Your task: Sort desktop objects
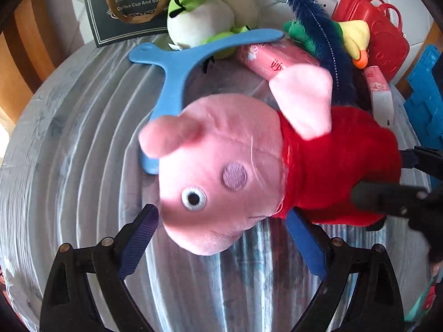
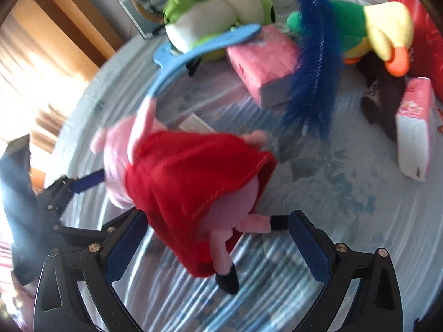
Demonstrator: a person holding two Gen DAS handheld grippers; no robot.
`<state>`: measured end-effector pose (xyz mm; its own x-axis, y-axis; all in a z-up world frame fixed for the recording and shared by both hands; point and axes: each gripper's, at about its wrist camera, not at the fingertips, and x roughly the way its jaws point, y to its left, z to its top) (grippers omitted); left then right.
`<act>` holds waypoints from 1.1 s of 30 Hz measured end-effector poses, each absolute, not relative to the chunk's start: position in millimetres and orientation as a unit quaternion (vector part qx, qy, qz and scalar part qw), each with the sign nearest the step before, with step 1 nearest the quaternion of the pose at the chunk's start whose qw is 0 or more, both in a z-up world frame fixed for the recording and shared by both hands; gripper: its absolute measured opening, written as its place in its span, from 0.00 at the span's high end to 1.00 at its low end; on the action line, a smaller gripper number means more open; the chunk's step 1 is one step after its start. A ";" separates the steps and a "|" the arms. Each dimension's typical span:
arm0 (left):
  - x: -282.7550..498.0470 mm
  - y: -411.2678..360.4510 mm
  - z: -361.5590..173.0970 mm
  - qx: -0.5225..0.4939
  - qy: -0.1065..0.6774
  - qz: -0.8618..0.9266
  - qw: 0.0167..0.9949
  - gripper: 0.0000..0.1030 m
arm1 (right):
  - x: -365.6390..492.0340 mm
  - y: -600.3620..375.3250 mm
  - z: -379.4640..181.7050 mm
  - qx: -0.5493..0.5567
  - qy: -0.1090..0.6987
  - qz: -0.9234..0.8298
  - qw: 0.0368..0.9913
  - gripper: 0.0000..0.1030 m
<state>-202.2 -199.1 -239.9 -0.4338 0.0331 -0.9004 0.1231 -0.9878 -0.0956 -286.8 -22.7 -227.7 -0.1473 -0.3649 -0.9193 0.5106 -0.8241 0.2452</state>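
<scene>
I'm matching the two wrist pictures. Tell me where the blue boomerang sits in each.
Left wrist: blue boomerang upper centre-left, running from the green frog plush down behind the pig plush's head.
Right wrist: upper centre-left, blurred, below the frog.
Shared landmark: the pink tissue pack right of it.

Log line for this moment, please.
left gripper: open, around pig plush head | right gripper: open, at its legs | plush: lying on table | sorting unfinished
</scene>
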 end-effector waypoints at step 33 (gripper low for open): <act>-108.7 -73.9 -112.3 0.393 -0.003 -0.919 0.040 0.35 | -200.0 67.6 -119.3 0.458 0.043 -0.823 0.332 0.60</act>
